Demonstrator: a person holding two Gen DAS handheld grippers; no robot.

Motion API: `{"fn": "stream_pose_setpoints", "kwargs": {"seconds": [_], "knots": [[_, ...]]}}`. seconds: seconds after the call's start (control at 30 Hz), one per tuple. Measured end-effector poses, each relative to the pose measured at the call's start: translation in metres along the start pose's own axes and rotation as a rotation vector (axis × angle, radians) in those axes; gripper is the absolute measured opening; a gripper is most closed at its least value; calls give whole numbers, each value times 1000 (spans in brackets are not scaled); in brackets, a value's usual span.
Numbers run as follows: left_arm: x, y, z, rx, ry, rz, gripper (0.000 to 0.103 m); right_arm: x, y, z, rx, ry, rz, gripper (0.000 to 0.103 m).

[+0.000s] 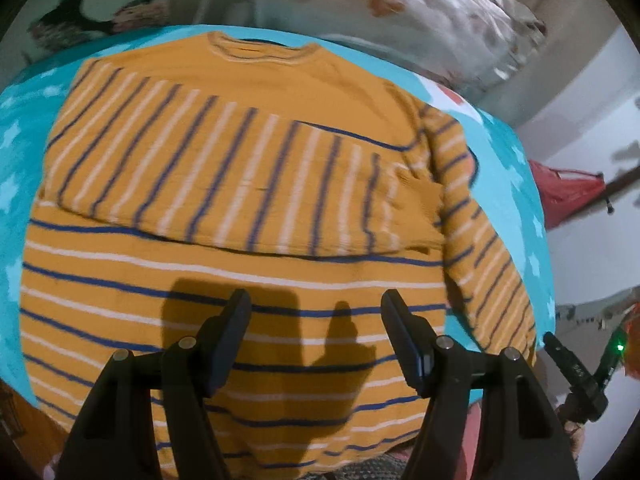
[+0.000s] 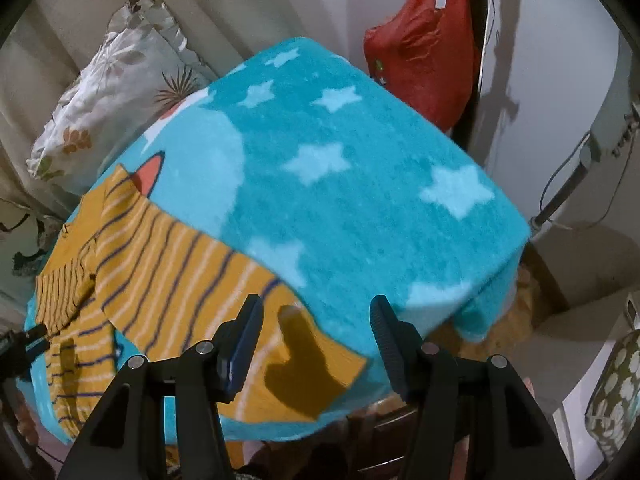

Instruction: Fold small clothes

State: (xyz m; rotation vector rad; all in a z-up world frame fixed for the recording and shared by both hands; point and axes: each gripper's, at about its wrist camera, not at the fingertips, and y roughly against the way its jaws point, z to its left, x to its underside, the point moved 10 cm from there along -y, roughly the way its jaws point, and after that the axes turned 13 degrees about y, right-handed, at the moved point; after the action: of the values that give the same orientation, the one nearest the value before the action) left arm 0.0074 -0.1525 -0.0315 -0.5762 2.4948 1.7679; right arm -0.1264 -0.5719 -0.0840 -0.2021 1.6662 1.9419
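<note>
A mustard-yellow sweater (image 1: pixel 224 264) with blue and white stripes lies flat on a turquoise star-patterned blanket (image 1: pixel 508 160). One sleeve (image 1: pixel 224 168) is folded across its chest; the other sleeve (image 1: pixel 484 248) lies along its right side. My left gripper (image 1: pixel 316 312) is open and empty, hovering over the sweater's lower body. In the right wrist view the right sleeve (image 2: pixel 208 280) lies stretched across the blanket (image 2: pixel 360 184). My right gripper (image 2: pixel 316 320) is open and empty, above the sleeve's cuff end (image 2: pixel 320 376) near the blanket's front edge. The right gripper's tip also shows in the left wrist view (image 1: pixel 576 372).
A floral pillow (image 2: pixel 112 92) lies behind the blanket, also in the left wrist view (image 1: pixel 420 8). A red bag (image 2: pixel 424 64) hangs on a dark pole at the right. A patterned object (image 2: pixel 616 392) stands low at the far right. The blanket drapes over the table's edges.
</note>
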Motion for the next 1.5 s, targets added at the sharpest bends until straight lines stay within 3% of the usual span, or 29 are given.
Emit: {"fn": "stream_pose_setpoints", "kwargs": {"seconds": [0.17,0.3,0.37,0.4,0.57,0.77,0.9,0.97,1.07,1.2,1.5], "knots": [[9,-1,-15,6,-39,12,66,22,-15,-1,-6,-15,44,60],[9,-1,-9,-3,-15,14,66,27,-18,9,-10,11,42,62],[8,1,-4,-8,6,12,66,26,-15,13,-10,18,37,50],[7,2,-2,-11,12,10,66,25,-14,16,-37,22,36,26],[5,7,9,-26,41,-5,66,11,5,26,-170,-21,20,4],[-3,13,29,-21,69,-14,66,-32,45,-23,-154,-186,-104,4],[-16,20,50,-4,95,-32,66,-59,83,-58,-20,-245,-196,4],[-22,22,63,3,113,-29,66,-70,98,-56,-26,-266,-226,4],[-32,29,84,16,143,-35,66,-84,112,-24,-76,-267,-253,4],[-42,38,112,24,161,-34,66,-102,115,58,-182,-183,-258,4],[-68,75,202,14,212,-100,66,-137,76,327,-517,38,-165,4]]}}
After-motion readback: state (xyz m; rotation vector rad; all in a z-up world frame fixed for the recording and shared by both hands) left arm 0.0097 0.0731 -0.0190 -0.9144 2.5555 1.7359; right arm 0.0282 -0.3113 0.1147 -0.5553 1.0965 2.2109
